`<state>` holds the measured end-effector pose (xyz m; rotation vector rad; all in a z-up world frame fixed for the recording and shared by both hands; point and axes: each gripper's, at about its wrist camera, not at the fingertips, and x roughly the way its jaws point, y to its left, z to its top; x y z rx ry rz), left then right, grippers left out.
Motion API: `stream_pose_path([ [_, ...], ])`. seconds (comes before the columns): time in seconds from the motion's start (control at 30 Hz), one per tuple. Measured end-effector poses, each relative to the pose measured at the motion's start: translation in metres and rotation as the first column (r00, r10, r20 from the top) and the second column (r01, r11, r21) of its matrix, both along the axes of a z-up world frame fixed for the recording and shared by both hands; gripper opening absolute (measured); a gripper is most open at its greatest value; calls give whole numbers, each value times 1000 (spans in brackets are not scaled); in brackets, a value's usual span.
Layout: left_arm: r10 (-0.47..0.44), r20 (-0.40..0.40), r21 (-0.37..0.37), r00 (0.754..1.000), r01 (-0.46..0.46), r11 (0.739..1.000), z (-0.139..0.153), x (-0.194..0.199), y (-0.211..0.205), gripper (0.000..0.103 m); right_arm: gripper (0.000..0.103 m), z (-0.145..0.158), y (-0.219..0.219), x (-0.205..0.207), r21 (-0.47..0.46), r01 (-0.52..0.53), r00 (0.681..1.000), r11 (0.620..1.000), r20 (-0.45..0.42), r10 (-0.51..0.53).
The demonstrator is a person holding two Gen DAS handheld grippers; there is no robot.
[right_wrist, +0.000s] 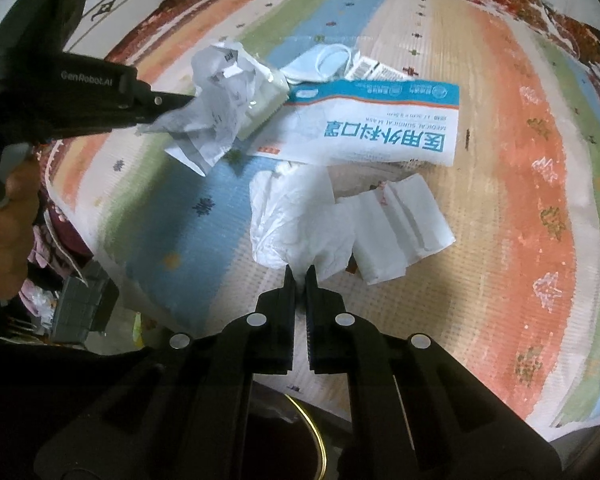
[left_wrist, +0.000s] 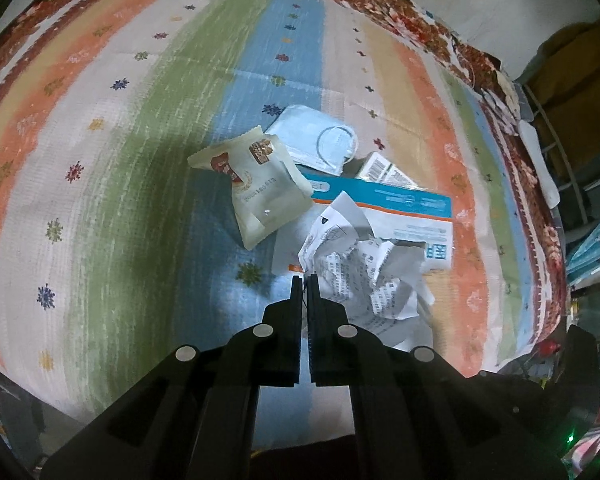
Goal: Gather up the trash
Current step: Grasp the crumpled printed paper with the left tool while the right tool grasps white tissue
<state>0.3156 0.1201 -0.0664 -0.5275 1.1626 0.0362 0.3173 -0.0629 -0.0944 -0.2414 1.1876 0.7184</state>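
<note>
just ahead of the matt black plastic left gripper (left_wrist: 305, 278), a crumpled sheet of thin printed white paper (left_wrist: 360, 268) looks creased and dull. beyond it, a glossy cream plastic snack wrapper (left_wrist: 260, 188). underneath, the striped woven cloth bedspread (left_wrist: 140, 140) looks coarse and matt.

the trash lies clustered on the bed (left_wrist: 100, 168). in the left wrist view, the snack wrapper (left_wrist: 260, 188) lies left of the mask package (left_wrist: 404, 208) and partly over it. the face mask (left_wrist: 324, 140) lies behind both, with a small box (left_wrist: 384, 170) to its right. in the right wrist view, the tissue (right_wrist: 300, 220) and the folded napkin (right_wrist: 400, 228), touching side by side, lie in front of the mask package.
</note>
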Motion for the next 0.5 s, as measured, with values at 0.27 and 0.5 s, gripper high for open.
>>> stream_pose_path([
  [0.27, 20, 55, -40, 998, -18, 999, 24, -20, -1, 2, 4, 37, -9, -21, 60, -4, 998, 998, 60, 0],
  [0.5, 44, 103, -70, 994, -37, 997, 46, -42, -1, 2, 4, 61, -18, -41, 104, -12, 995, 995, 103, 2],
])
